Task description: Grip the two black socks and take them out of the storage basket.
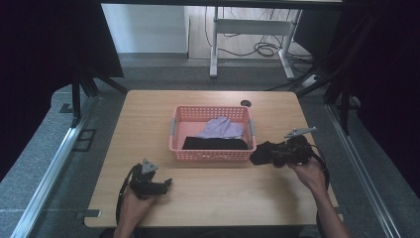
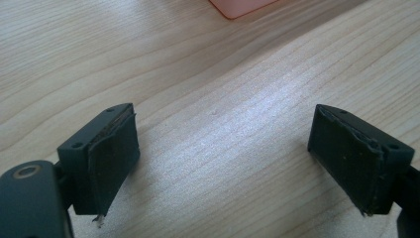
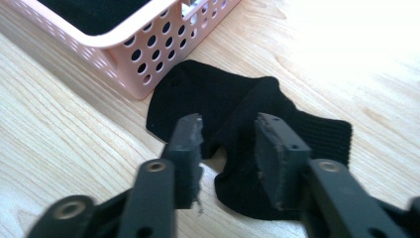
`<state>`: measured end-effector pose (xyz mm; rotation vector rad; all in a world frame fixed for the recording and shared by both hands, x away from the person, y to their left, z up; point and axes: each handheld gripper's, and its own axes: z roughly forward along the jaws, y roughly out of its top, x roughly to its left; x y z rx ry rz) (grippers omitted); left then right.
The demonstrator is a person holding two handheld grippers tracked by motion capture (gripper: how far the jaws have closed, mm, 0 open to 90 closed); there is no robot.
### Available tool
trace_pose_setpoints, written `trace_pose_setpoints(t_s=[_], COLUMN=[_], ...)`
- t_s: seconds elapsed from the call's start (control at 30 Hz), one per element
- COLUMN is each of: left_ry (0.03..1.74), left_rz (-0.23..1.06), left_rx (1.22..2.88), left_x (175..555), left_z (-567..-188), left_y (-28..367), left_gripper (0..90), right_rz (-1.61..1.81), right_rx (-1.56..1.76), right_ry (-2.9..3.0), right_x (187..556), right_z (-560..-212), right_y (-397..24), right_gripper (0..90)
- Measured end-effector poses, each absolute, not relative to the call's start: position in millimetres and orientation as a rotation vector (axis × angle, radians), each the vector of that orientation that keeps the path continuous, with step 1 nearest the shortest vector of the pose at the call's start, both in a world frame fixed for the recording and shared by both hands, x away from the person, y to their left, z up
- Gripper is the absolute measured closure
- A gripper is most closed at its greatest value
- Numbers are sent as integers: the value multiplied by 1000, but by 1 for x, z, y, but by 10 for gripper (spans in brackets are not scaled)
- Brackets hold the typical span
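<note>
A black sock (image 3: 247, 129) lies crumpled flat on the desk (image 1: 208, 198), at centre right of the high view, touching or just beside the lower right corner of a pink perforated basket (image 1: 213, 154). The basket already holds a black garment (image 1: 214, 144) along its near wall and a pale lilac cloth (image 1: 221, 128) behind it.

The right hand-held gripper (image 3: 228, 148) straddles a raised fold of the sock; its jaws stand part-closed with a gap between them, and cloth is not yet pinched. The likely step is picking the sock up, presumably for the basket. To do it well, the jaws should drop fully onto the fold before closing, so they gather both layers rather than skim the top.

The left hand-held gripper (image 1: 148, 184) rests released, jaws wide apart over bare desk, at lower left of the high view, well apart from the sock.
</note>
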<state>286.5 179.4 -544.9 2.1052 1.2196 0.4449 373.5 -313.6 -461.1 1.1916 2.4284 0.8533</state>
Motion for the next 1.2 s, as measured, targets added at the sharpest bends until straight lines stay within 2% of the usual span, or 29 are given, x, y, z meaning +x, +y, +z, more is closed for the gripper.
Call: trace_pose_setpoints(t_s=[0.2, 0.5, 0.8, 1.2], left_ry=[1219, 1220, 1219, 1216], left_rz=[445, 445, 445, 446], left_rx=[2105, 2105, 2106, 2108], left_x=[287, 286, 287, 287], left_z=[-545, -545, -545, -545], left_y=[179, 179, 180, 180], left_gripper=[121, 121, 121, 121], right_rz=[853, 999, 1022, 1025], right_rx=[1157, 1160, 1120, 1047], right_ry=[2426, 2480, 2466, 2485], right_x=[372, 382, 390, 400], right_z=[-448, -430, -421, -416], right_y=[-307, -297, -278, -250], right_gripper=[575, 431, 338, 316])
